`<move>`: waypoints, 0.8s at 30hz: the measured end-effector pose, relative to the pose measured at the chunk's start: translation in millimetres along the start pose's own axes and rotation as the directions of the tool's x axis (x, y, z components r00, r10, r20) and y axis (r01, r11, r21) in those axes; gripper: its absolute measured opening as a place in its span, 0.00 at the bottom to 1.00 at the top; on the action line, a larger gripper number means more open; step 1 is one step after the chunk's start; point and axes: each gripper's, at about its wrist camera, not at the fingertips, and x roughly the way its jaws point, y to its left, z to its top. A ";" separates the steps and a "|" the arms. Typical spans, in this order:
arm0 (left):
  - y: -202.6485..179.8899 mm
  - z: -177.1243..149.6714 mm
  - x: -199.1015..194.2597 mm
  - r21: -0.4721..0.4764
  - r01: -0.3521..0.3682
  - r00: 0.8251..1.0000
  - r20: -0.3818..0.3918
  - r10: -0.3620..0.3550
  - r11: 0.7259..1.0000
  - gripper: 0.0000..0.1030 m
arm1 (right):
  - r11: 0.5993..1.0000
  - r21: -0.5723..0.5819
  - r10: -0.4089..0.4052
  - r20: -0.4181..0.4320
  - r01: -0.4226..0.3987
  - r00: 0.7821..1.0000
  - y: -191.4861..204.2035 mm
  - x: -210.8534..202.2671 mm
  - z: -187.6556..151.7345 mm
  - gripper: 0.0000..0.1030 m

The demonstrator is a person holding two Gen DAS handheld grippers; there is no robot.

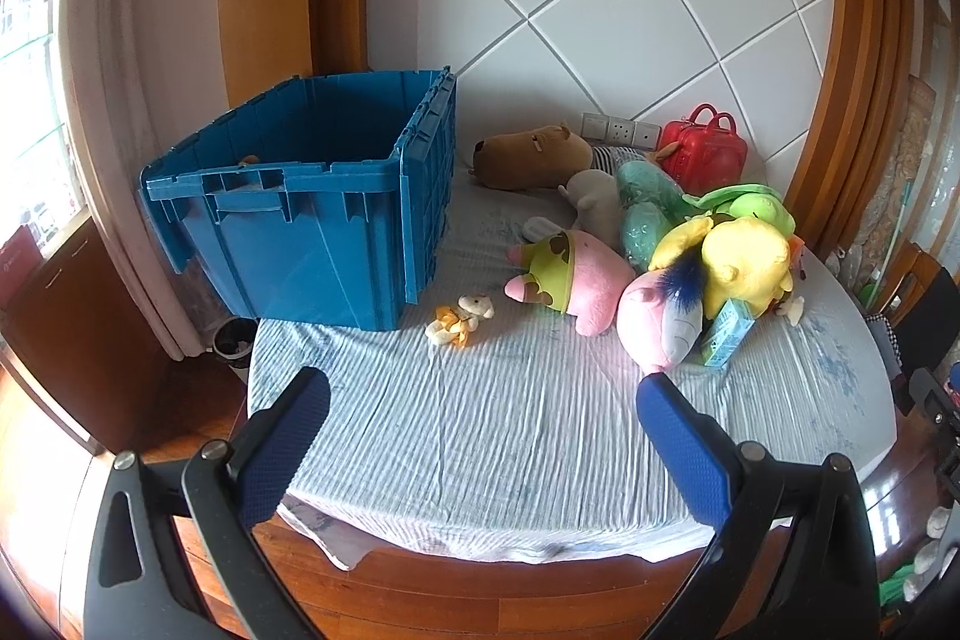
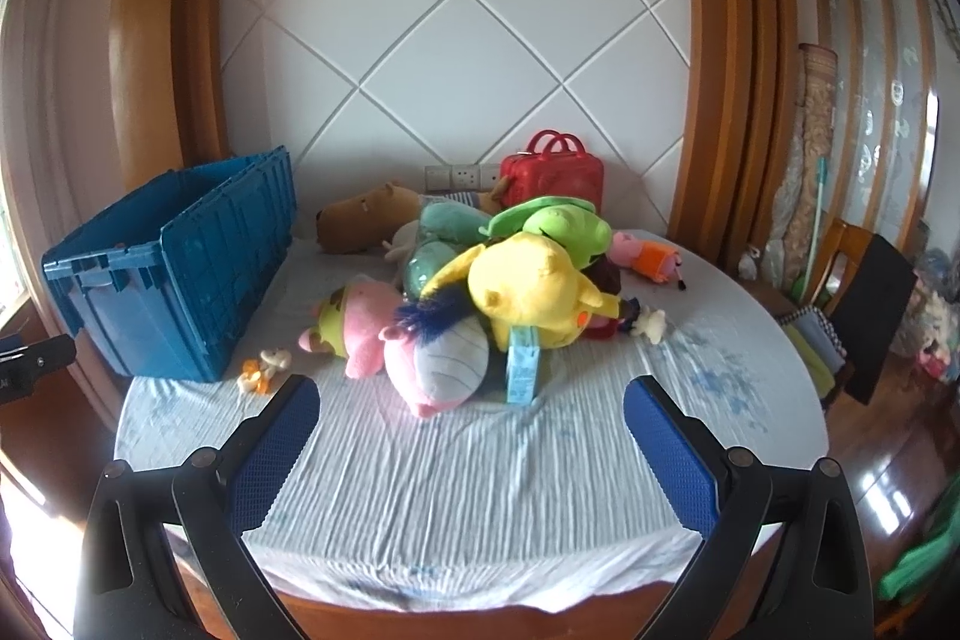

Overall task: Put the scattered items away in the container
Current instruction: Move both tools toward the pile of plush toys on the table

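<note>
Brightness: we see both views well lit by daylight, colours clear.
Source: we place it at the window (image 1: 30,100) on the left, which is blown out white.
Glare: we note bright reflections on the polished floor (image 2: 888,490) at right.
Shadows: soft, falling beside the blue crate (image 1: 312,220).
Distortion: strong fisheye bending; dark corners.
Blur: we find the right view slightly softer on the bedsheet (image 2: 480,490).
</note>
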 end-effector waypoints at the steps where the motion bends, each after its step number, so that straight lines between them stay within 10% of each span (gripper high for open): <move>1: 0.6 0.5 0.1 -0.001 -0.002 1.000 -0.001 0.002 1.000 1.00 | 1.000 0.000 0.000 -0.001 0.000 1.000 0.3 1.1 0.7 1.00; 24: 6.3 -8.5 -0.1 -0.026 -0.027 1.000 0.013 0.028 0.999 1.00 | 1.000 -0.003 -0.004 -0.003 0.004 1.000 3.9 5.1 -2.2 1.00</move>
